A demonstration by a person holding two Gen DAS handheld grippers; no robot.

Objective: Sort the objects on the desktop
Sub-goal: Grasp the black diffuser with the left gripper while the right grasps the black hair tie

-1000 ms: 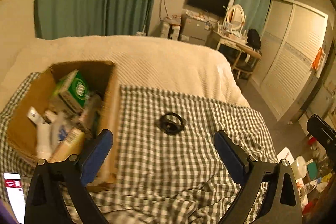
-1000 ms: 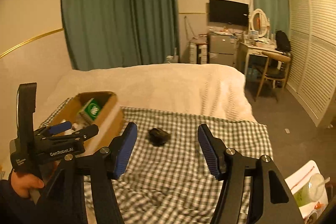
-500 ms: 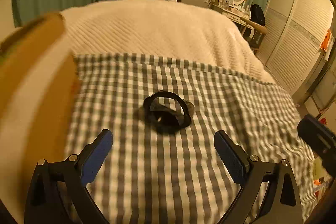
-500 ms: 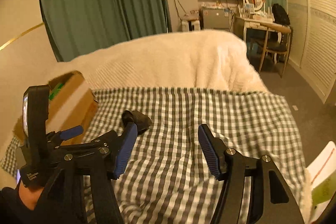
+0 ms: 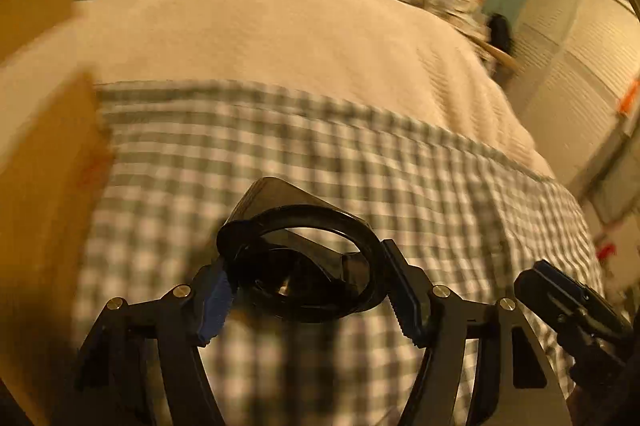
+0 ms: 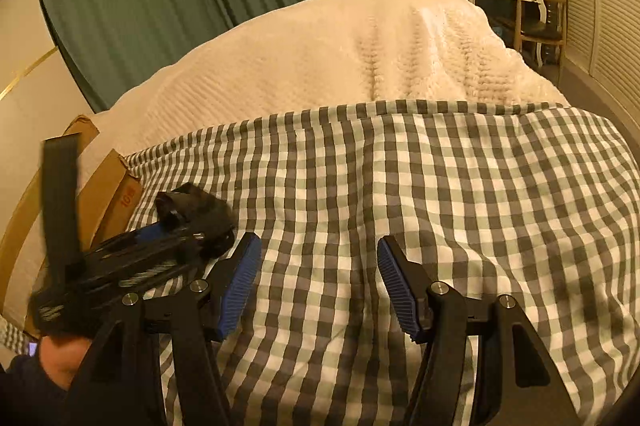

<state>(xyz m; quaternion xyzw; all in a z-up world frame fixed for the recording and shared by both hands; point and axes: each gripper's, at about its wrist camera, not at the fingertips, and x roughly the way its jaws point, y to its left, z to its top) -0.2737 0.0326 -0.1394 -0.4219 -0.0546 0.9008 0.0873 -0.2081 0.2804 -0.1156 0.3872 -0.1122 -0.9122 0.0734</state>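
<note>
A: Where is the black ring-shaped object (image 5: 304, 266) found?

B: It is seen lying on the checked cloth (image 5: 280, 154), just to the right of the cardboard box (image 5: 44, 186). The cloth is spread over the bed's cream blanket (image 5: 280, 38).

A: How are the left tongs (image 5: 308, 300) set against it?

B: They are placed around the object, one pad at each side of its ring, and they are closing. The left blue pad (image 5: 216, 300) is seen touching the rim; firm pressure on the right side cannot be told through the blur.

A: And the right tongs (image 6: 318, 286)?

B: They are held spread over bare checked cloth, to the right of the object, with nothing between the pads. In that view the left tongs are seen beside the box, with the dark object at their tips and a hand (image 6: 60, 358) below them.

A: What is shown of the box?

B: Only its brown side, blurred in the left view.
</note>
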